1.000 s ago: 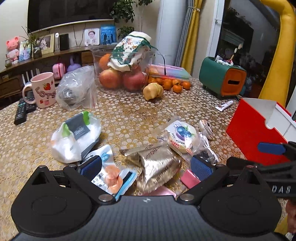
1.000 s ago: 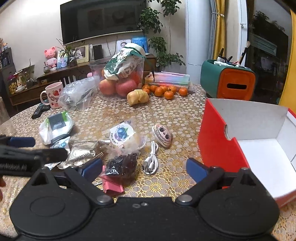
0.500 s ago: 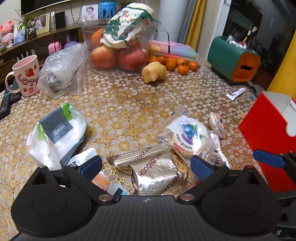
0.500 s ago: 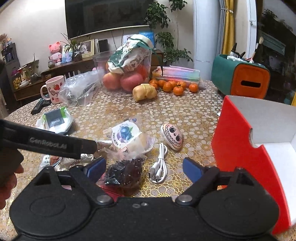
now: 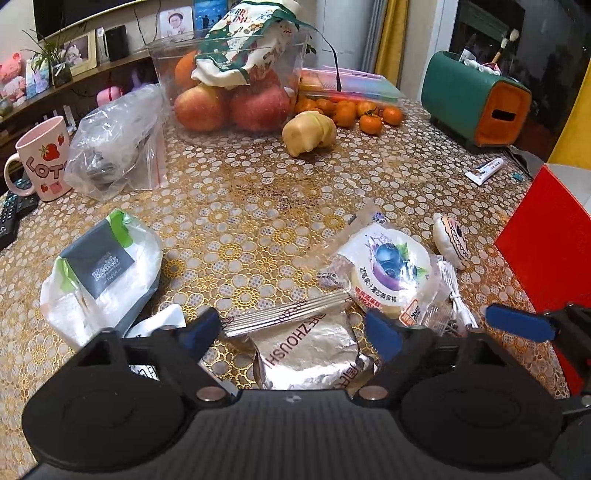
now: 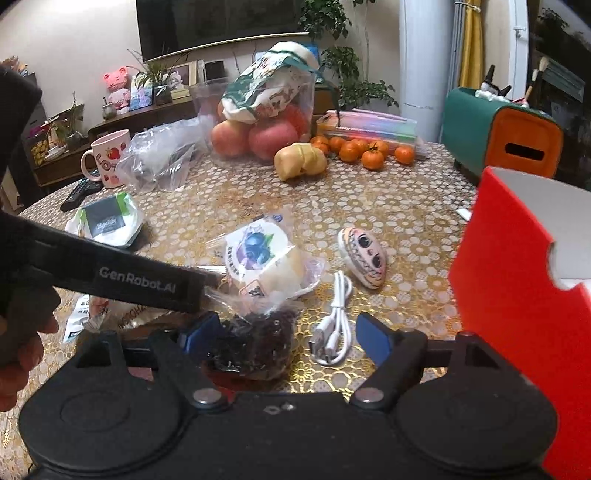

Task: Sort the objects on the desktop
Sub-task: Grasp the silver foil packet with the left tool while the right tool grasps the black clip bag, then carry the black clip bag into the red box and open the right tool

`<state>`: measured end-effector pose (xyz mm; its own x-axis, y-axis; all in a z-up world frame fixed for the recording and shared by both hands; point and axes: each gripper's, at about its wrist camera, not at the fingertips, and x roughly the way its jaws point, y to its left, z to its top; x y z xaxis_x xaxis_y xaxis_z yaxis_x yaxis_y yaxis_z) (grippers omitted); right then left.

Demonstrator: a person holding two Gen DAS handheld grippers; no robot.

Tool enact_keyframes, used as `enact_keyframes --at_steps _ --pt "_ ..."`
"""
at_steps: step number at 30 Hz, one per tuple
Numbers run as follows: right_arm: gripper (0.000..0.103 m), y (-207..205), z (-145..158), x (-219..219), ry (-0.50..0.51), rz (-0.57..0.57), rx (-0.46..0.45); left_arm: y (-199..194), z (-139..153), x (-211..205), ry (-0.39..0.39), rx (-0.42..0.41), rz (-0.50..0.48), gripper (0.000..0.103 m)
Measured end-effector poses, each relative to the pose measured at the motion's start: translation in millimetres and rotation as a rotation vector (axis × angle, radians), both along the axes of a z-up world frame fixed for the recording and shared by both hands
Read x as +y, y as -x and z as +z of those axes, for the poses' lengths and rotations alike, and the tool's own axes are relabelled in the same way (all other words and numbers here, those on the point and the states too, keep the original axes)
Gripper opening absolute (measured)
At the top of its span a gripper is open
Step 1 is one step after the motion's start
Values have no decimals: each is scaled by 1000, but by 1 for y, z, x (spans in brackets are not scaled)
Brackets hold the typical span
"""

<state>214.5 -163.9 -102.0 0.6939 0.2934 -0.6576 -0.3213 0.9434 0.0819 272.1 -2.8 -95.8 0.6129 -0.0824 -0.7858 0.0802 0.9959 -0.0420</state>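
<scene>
Silver foil packet (image 5: 306, 350) crinkled, between closing left claw (image 5: 291, 330) | dark-filled bag (image 6: 255, 343) between closing right claw (image 6: 284, 334)

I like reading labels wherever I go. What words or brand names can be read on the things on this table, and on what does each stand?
"LOT", cut off: pink mug.
"Health": dark label on the white tissue pack.
"ZHOUSH", partly hidden: silver foil packet.
"GenRobot.AI": arm of the left hand-held gripper.
"MERR", cut off: patterned cloth bag on the fruit.
Blueberry snack packet: Chinese print, too small to read.
White tube: too blurred.
</scene>
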Motion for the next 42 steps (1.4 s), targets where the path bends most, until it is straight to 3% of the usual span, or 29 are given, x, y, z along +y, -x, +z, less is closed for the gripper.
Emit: enact_keyframes --at_steps 3,9,14,15,16,19,35,42 --pt "62 -1 -3 4 12 16 14 0 -2 -1 -5 0 -3 72" --pt "52 2 -3 4 18 19 4 2 -1 -3 -11 -18 -4 58" --pt "38 7 4 3 13 17 -13 7 1 -2 -19 -37 -6 50" --pt "37 9 4 3 21 14 -18 8 2 -1 -14 -42 -7 44" --pt "36 11 5 3 30 13 -24 10 4 0 8 -54 -18 30" --pt "31 14 7 0 21 6 -21 14 11 -3 -1 -74 -26 20" --pt "30 33 34 -22 -32 -24 -55 37 31 13 92 -120 -39 5" --pt "30 46 53 -32 -44 -25 -77 49 46 14 137 -130 -38 3"
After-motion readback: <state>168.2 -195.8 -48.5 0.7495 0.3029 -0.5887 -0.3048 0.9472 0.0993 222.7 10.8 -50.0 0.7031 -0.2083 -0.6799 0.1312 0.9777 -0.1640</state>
